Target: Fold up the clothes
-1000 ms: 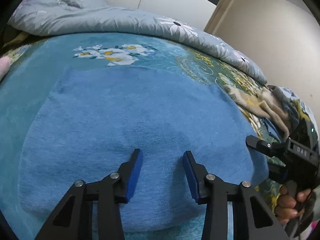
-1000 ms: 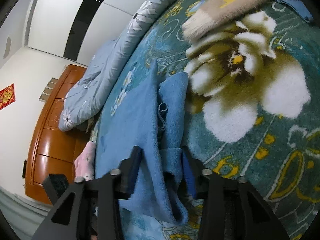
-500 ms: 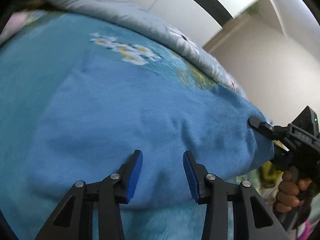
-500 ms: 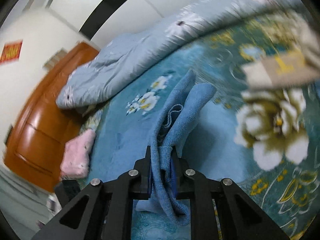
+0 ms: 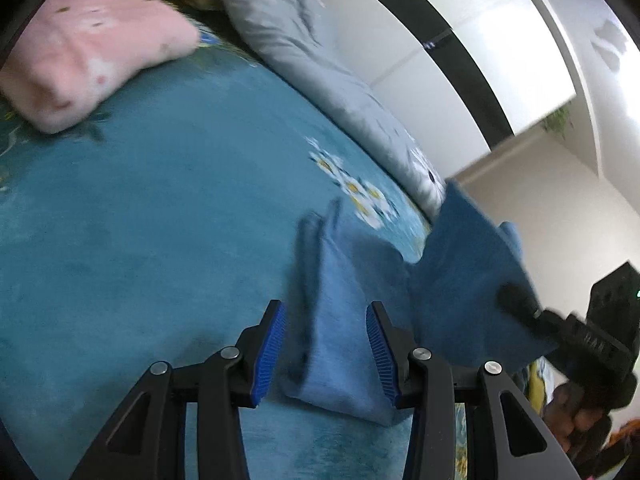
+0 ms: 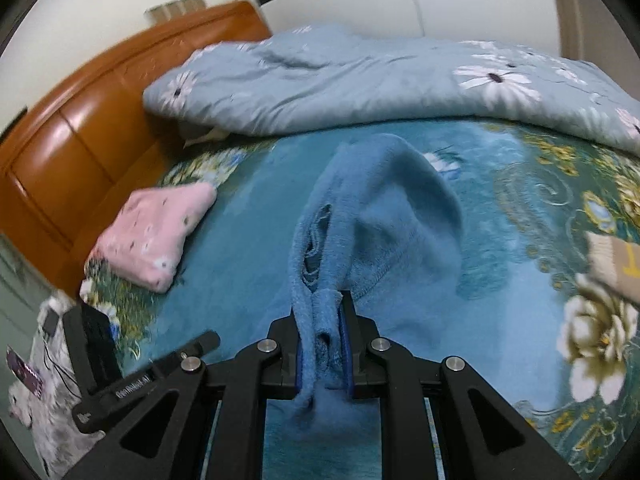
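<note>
Bedding fills nearly the whole scene: a teal blanket (image 6: 224, 248) with white and gold flowers covers the mattress, and a grey-blue quilt (image 6: 360, 84) printed with white daisies lies bunched along its far side, against an orange wooden headboard (image 6: 68, 152). On the teal cover the blue fleece garment (image 6: 392, 216) is gathered into a long bundle, one end lifted off the bed and the rest trailing down onto it. A folded pink cloth (image 6: 152, 236) with small flowers sits well apart from it, near the headboard. At the right edge of the right wrist view a beige cloth (image 6: 616, 264) with a yellow mark shows, too cut off to read. The right gripper (image 6: 322, 344) is pinched tight on the bunched edge of the fleece, cloth squeezed between its blue pads. The left gripper (image 5: 325, 354) hovers with its fingers (image 5: 268, 352) spread wide, a fold of the same garment lying between them without being pressed. Along the left gripper's side, seen from the right wrist, small pale lettering is printed, too blurred to make out.
</note>
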Tool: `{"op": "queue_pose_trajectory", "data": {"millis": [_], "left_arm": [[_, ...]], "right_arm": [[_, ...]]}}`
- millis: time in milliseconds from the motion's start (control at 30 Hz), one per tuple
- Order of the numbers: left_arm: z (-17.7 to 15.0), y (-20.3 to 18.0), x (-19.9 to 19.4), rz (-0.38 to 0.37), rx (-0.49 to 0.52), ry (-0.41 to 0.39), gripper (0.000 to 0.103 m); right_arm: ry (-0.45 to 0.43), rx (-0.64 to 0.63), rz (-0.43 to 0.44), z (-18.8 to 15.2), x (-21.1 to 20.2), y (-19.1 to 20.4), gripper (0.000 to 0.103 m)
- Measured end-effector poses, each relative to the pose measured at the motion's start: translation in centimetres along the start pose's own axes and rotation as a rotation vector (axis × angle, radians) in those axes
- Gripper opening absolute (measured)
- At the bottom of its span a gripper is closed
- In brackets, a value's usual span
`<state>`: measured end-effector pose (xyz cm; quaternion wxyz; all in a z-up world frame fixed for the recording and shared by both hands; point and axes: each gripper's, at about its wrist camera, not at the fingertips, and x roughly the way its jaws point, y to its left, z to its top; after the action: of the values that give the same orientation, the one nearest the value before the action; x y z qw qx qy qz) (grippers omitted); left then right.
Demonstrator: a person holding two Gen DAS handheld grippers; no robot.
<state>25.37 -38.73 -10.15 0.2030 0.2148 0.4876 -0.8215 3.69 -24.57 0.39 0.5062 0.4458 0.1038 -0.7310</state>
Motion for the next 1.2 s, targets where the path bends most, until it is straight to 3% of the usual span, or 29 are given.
{"op": "queue_pose_trajectory", "data": {"millis": [267, 433, 533, 600, 667, 800, 900, 1067, 1200], "left_arm": [[0.1, 2.0, -0.3, 0.009, -0.05, 0.013, 0.045], [0.0, 3.2, -0.4, 0.018, -0.076, 0.021, 0.045], [0.0, 3.4, -0.3, 0.017, -0.086, 0.025, 0.045], [0.0, 3.5, -0.2, 0.013, -0.091, 0.028, 0.045], [-0.1, 3.3, 0.0, 0.002, -0.09, 0.032, 0.047], [0.0, 2.5, 0.7, -0.048, -0.075, 0.053, 0.047], [-0.2, 1.3, 1.7, -0.09, -0.056, 0.077, 0.05], [-1.1, -2.1, 3.9, -0.169, 0.019, 0.158, 0.056], [-2.1, -3.6, 4.9, -0.15, 0.058, 0.201, 0.059]], "right_arm": [[0.144, -0.038, -0.037, -2.0, 6.6, 3.0, 0.016], [0.176, -0.053, -0.071, -3.2, 8.4, 3.8, 0.019], [0.17, -0.087, -0.077, -3.7, 8.4, 4.5, 0.024], [0.164, -0.111, -0.055, -3.8, 8.2, 5.0, 0.039], [0.154, -0.109, 0.027, -4.0, 7.3, 4.9, 0.046], [0.049, 0.022, 0.144, -3.7, 4.1, 2.0, 0.046], [-0.028, 0.128, 0.112, -3.7, 2.0, -1.4, 0.046], [-0.001, 0.222, 0.078, -4.4, 2.2, -4.3, 0.046], [0.018, 0.223, 0.075, -3.7, 3.1, -4.3, 0.046]]}}
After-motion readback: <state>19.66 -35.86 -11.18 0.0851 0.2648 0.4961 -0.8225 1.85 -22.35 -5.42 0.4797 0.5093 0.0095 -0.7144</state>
